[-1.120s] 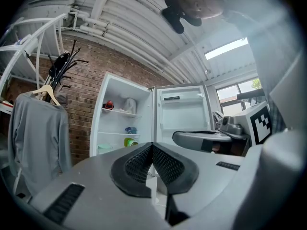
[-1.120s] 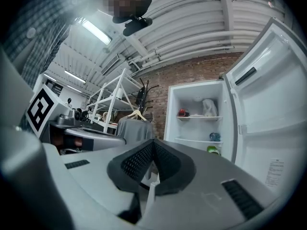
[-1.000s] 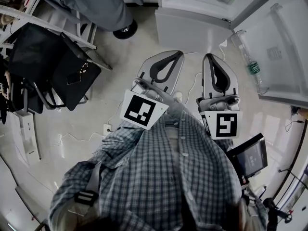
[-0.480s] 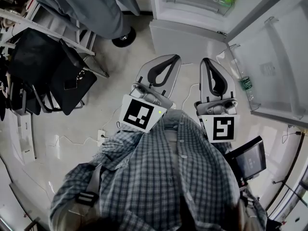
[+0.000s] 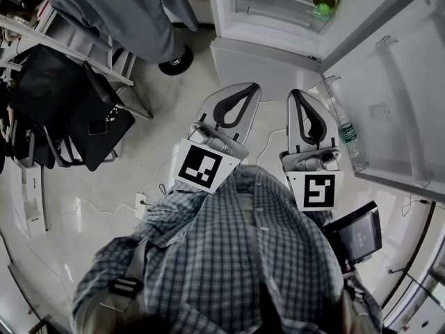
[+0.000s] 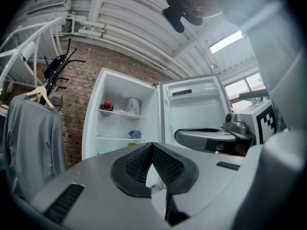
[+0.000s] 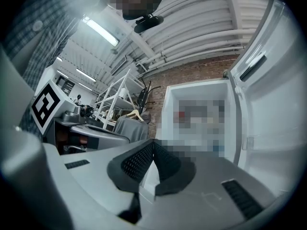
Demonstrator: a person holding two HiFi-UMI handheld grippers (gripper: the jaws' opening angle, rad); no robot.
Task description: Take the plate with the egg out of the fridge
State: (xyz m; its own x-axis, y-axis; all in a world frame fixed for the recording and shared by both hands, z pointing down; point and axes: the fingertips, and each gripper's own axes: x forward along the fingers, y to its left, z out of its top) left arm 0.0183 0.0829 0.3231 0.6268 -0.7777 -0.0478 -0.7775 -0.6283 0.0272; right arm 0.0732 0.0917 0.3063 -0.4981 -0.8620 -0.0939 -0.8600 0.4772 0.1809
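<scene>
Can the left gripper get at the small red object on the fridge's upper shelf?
Likely not yet: the white fridge door stands open and nothing blocks the small red object, but the left gripper is shut and short of it.

Fridge standing open

White fridge (image 6: 125, 94) upright, its door (image 6: 192, 110) swung wide, shelves showing; the plate is too small to tell.
</scene>
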